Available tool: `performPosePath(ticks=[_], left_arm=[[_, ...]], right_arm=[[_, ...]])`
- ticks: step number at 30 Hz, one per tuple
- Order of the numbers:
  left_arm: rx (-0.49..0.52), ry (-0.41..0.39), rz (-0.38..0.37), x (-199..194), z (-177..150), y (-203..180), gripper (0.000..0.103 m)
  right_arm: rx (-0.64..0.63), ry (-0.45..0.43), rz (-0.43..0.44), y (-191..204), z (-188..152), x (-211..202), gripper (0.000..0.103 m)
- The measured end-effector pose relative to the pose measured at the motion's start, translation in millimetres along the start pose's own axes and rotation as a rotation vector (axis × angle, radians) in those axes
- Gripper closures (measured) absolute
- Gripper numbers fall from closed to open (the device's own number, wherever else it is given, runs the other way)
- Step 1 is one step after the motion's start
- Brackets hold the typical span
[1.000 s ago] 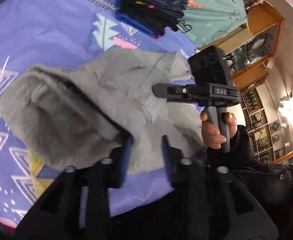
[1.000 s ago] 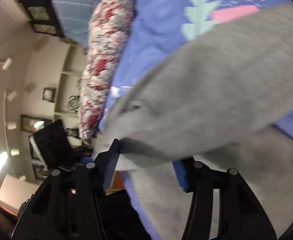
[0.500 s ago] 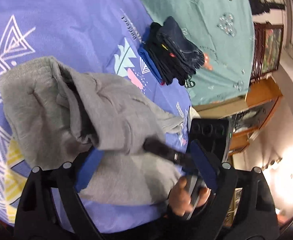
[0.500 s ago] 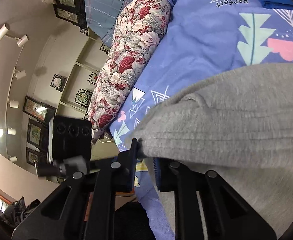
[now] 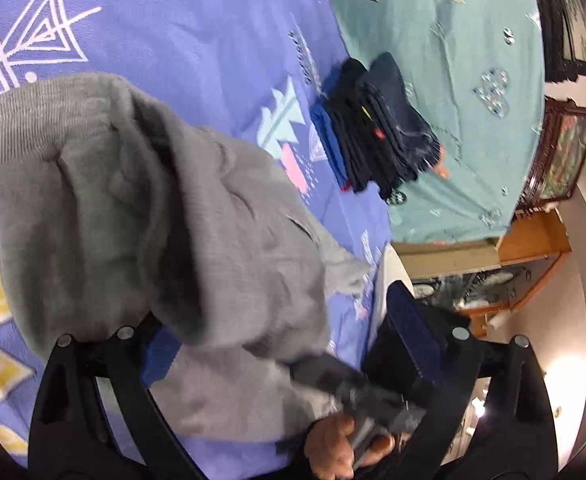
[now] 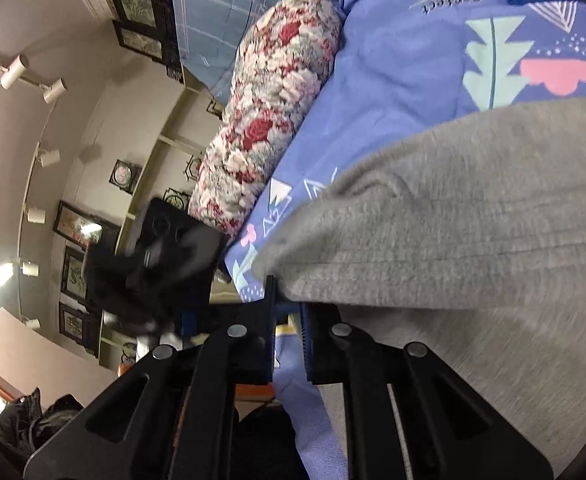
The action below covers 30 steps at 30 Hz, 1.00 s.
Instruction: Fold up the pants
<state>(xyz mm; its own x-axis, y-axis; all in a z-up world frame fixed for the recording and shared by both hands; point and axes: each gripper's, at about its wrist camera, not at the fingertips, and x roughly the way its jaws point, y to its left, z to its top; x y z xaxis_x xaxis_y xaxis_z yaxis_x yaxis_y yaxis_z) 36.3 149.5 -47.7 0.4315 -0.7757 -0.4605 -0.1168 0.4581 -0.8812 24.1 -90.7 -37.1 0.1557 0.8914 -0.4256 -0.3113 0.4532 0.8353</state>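
Grey fleece pants (image 5: 181, 216) are seen bunched in a loose heap on a bed covered by a blue patterned sheet (image 5: 197, 28), with a stack of dark folded clothes (image 5: 381, 128) lying well apart near a teal cover. The left gripper (image 5: 281, 332) is held with its fingers spread wide over the near edge of the heap, nothing being clamped between them. The right gripper (image 6: 287, 312) is seen with its fingers nearly together at a thick folded edge of the fabric; whether cloth is actually pinched there cannot be told. The pants are judged to be soft, light and limp, likely to sag and drag rather than hold shape, so hold is best taken at the ribbed hem or waistband, where the layers are thick. A floral bolster (image 6: 269, 112) lies beyond.
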Motion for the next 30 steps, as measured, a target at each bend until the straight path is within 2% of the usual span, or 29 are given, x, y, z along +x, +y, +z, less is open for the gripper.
performPosePath(ticks=[1, 2, 3, 4, 6, 8, 9, 10, 11, 13, 16, 17, 18, 19, 20, 21, 22, 25, 27, 30], left_arm=[[0.001, -0.021, 0.031, 3, 3, 1, 0.026], [0.008, -0.028, 0.05, 5, 7, -1, 0.035], [0.021, -0.026, 0.062, 10, 10, -1, 0.058], [0.03, -0.01, 0.063, 14, 13, 0, 0.071], [0.028, -0.001, 0.071, 17, 17, 3, 0.072], [0.044, 0.002, 0.072, 17, 17, 2, 0.072], [0.051, 0.004, 0.072, 17, 16, 3, 0.072], [0.06, 0.01, 0.071, 18, 16, 2, 0.072], [0.067, 0.016, 0.07, 19, 15, 1, 0.071], [0.073, 0.022, 0.079, 22, 14, -1, 0.051], [0.05, 0.031, 0.079, 31, 14, 2, 0.046], [0.044, 0.039, 0.069, 33, 14, 4, 0.048], [0.049, 0.035, 0.071, 33, 15, 3, 0.063], [0.063, 0.034, 0.065, 33, 16, 1, 0.077], [0.066, 0.035, 0.058, 31, 17, 1, 0.078], [0.07, 0.027, 0.053, 29, 18, 0, 0.081], [0.079, 0.023, 0.052, 26, 18, -2, 0.084], [0.078, 0.025, 0.046, 22, 19, -3, 0.085], [0.08, 0.018, 0.04, 16, 20, -3, 0.085], [0.076, 0.007, 0.009, 2, 31, -6, 0.085]], right_arm=[[-0.003, 0.011, 0.005, 0, -3, 2, 0.094], [-0.016, 0.021, -0.006, 1, -6, 4, 0.094], [-0.033, 0.031, -0.027, 3, -9, 5, 0.094], [-0.052, 0.038, -0.059, 4, -11, 4, 0.094], [-0.042, 0.029, -0.093, 0, -16, -7, 0.091], [0.011, -0.054, -0.133, -14, -19, -37, 0.063], [0.037, -0.115, -0.172, -21, -20, -55, 0.035], [0.078, -0.197, -0.226, -32, -22, -81, 0.018], [0.117, -0.245, -0.247, -43, -22, -100, 0.016], [0.224, -0.317, -0.322, -72, -22, -136, 0.016], [0.347, -0.374, -0.431, -108, -18, -165, 0.016], [0.374, -0.378, -0.472, -116, -15, -168, 0.017], [0.382, -0.372, -0.494, -121, -12, -168, 0.018], [0.38, -0.358, -0.51, -126, -6, -166, 0.028], [0.375, -0.345, -0.508, -128, -1, -163, 0.036], [0.374, -0.33, -0.504, -130, 5, -160, 0.053], [0.382, -0.315, -0.503, -134, 11, -157, 0.064], [0.42, -0.309, -0.49, -147, 17, -155, 0.087], [0.416, -0.349, -0.462, -143, 16, -161, 0.094], [0.279, -0.414, -0.471, -102, 7, -168, 0.095]])
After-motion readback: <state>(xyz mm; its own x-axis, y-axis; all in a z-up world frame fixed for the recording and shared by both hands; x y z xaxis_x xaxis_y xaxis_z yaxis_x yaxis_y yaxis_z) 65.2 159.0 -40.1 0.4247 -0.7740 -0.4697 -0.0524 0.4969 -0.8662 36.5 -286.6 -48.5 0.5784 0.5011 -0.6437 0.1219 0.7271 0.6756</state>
